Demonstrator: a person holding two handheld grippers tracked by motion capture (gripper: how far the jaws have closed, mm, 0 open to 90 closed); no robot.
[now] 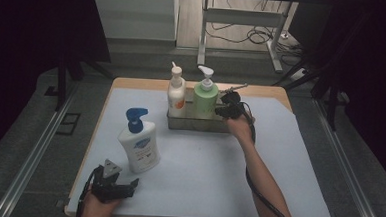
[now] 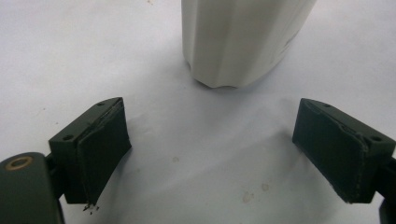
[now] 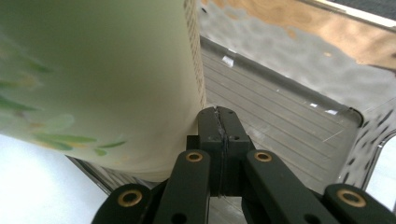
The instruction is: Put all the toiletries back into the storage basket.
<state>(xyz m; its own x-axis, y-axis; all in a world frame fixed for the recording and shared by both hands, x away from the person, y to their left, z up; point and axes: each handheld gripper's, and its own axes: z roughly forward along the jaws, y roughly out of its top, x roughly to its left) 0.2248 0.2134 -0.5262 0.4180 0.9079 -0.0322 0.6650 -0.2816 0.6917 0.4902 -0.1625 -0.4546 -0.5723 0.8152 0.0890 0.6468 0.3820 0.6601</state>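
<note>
green pump bottle point(image 1: 205, 96) upright in metal tray point(image 1: 195, 123)

Wooden-edged counter point(image 1: 147, 84) covered by a pale sheet point(image 1: 203, 164), standing on a grey floor point(image 1: 34, 145). Metal rails point(image 1: 39, 145) run along the floor on either side of the counter. Black curtains point(image 1: 30, 25) close off the left and right of the scene, leaving those sides in deep shadow. Beyond the counter, a lit opening shows a white wall panel point(image 1: 133, 13), the white legs of a desk point(image 1: 245, 21), and loose black cables point(image 1: 257, 36) on the floor.
</note>
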